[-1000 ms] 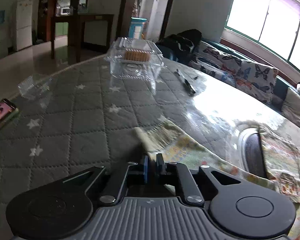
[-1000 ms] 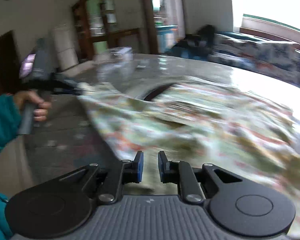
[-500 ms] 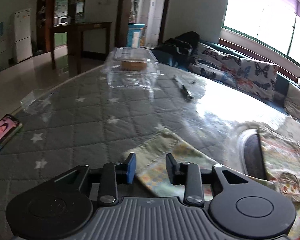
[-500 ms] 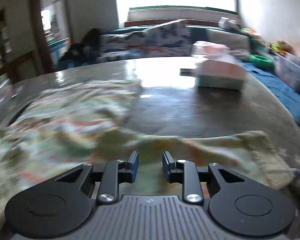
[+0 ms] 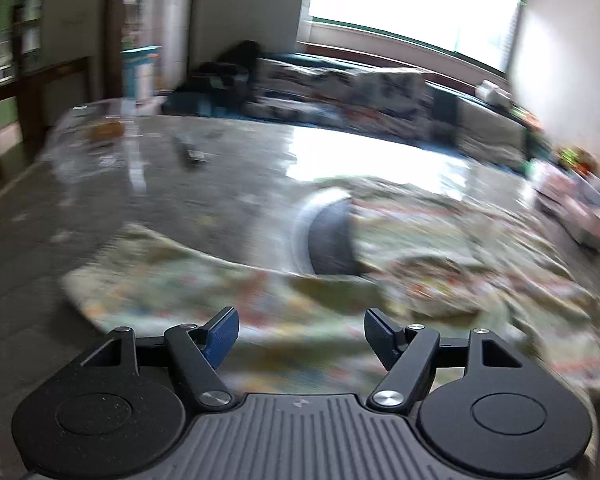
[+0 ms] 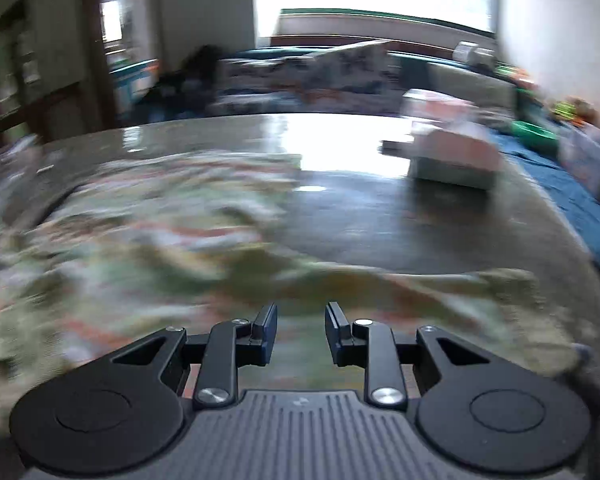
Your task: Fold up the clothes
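Since a second ago your left hand-held gripper [image 5: 300, 330] is spreading wide, empty, above the blurry, seemingly floral-printed cloth garment [image 5: 400, 272]; your right hand-held gripper [image 6: 301, 320] is hovering part-open, empty.

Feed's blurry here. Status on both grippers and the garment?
Left gripper open, empty. Right gripper open, empty. Garment spread on table, unfolded. Box beyond it, clear of cloth.
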Motion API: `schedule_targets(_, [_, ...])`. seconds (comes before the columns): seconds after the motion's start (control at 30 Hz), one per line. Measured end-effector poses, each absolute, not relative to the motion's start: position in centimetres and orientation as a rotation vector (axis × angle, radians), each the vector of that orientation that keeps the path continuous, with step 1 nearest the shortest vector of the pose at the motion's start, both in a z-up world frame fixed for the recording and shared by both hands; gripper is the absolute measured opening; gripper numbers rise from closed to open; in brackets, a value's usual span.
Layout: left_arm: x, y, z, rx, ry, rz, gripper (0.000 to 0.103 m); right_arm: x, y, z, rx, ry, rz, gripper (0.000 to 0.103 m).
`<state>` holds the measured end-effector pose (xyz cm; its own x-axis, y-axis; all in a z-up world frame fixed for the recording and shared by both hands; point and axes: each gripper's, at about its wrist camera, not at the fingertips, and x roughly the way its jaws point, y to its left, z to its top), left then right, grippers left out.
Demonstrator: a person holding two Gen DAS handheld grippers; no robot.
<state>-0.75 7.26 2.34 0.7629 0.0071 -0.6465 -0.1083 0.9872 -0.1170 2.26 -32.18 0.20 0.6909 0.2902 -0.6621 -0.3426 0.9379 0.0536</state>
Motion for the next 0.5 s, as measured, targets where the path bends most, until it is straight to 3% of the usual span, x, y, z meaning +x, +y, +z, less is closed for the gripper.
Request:
schedule_targets(0.17, [-1.4,3.4,2.0,-0.087,0.704,-0.111,0.07,-0.1,-26.8,1.4,-0.138,0.713,0.572,0.025])
schedule_targets(0.3, [-2.1,1.4,1.5,-0.055,0.714,-0.188,0.059,-1.5,-22.0,1.8,-0.181,0.725,0.733,0.024])
schedule_targets(0.5, [-3.0,-0.3,0.6,0.002,0.716,-0.245,0.055,-2.5,-17.9,0.8,-0.231,0.743,0.813,0.024])
